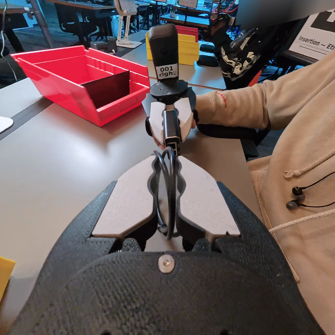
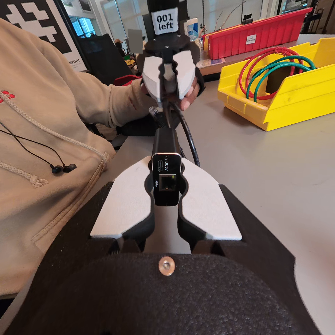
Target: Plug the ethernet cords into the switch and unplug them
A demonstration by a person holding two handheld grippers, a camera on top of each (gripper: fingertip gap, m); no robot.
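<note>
I'm clamping my right claw on one black switch; my left claw, facing the switch, is pinching one black cord.

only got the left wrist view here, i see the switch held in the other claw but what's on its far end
Observer: The switch shows one empty ethernet port on that end, with a smaller slot beside it. The right claw is shut on its sides.
Operator: any spare cords around
Observer: Yes, red and green cords sit coiled in a yellow bin on the table, which your view lacks.
Operator: where's the plug of my black cord
Observer: A clear plug hangs just below the left claw, short of the switch and not inserted.
</note>
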